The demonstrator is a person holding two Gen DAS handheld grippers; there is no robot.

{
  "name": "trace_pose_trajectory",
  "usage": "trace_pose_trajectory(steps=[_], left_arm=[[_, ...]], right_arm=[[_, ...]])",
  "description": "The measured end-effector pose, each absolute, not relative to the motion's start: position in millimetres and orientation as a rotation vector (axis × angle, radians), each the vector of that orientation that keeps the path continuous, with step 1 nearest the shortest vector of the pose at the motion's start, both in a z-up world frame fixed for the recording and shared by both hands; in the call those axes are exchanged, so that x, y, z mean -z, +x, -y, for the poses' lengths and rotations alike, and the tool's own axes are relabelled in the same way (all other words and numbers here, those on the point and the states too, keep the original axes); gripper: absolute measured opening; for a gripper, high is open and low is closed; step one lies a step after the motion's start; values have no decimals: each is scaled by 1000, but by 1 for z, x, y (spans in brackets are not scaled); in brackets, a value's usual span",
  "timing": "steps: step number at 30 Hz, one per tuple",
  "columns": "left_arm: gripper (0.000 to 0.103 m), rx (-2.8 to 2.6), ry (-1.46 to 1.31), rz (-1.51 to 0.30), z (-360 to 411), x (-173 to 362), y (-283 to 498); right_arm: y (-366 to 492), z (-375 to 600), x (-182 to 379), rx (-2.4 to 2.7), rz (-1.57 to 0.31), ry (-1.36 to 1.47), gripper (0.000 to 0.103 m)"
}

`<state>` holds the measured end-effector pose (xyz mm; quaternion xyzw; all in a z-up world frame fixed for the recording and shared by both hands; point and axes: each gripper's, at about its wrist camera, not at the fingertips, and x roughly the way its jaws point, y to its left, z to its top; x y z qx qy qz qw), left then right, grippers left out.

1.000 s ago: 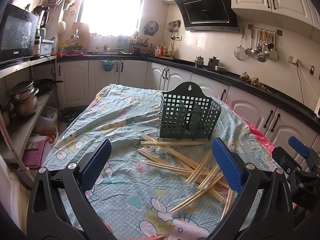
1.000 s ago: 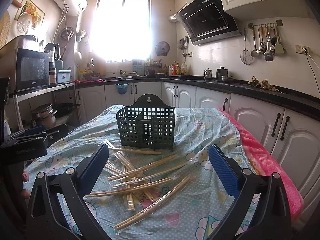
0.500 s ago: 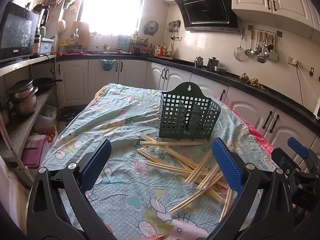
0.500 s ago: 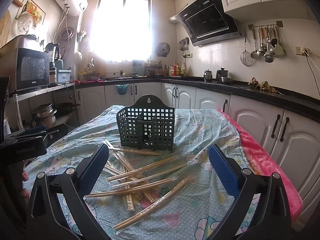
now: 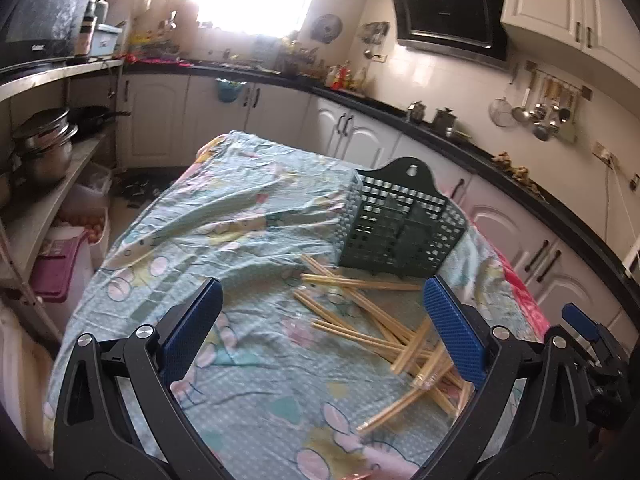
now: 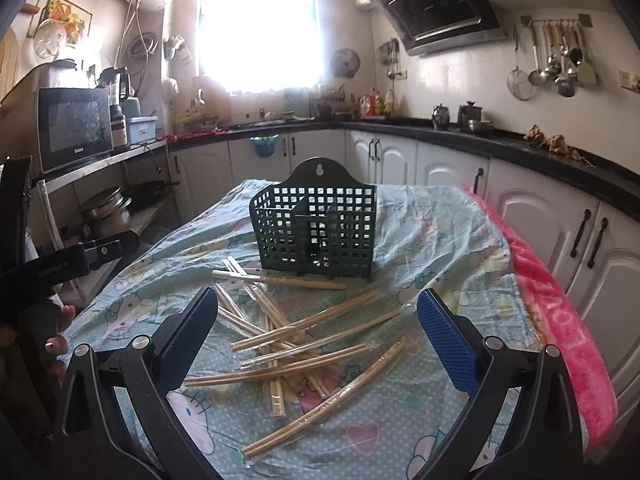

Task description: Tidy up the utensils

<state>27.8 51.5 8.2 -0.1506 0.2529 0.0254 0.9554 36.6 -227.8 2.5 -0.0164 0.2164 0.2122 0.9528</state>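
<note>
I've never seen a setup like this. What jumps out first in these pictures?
A heap of chopsticks lies criss-crossed on the cartoon tablecloth. Just behind it stands a dark green basket, empty as far as its grid shows. Blue-padded open grippers, left gripper and right gripper, frame the bottom of each view.

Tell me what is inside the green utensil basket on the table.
The basket looks empty: light shows through its grid walls and only a centre divider is visible. All chopsticks lie scattered on the cloth in front. The compartment floors are partly hidden by the walls, so something small could be missed.
</note>
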Motion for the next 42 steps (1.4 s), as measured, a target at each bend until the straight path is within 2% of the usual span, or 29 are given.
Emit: trace_pose_trajectory(steps=[17, 27, 29, 32, 42], left_arm=[[92, 22, -384, -568, -77, -20, 85], [92, 55, -440, -747, -78, 23, 134], [92, 62, -461, -769, -79, 33, 139], [92, 72, -502, -799, -81, 45, 145], [71, 92, -616, -886, -85, 76, 161]], right_arm=[[114, 206, -20, -445, -588, -24, 97], [170, 212, 12, -356, -762, 4, 95], [179, 213, 22, -348, -797, 1, 83], [192, 214, 33, -342, -855, 19, 75], [225, 212, 75, -326, -1040, 82, 47]])
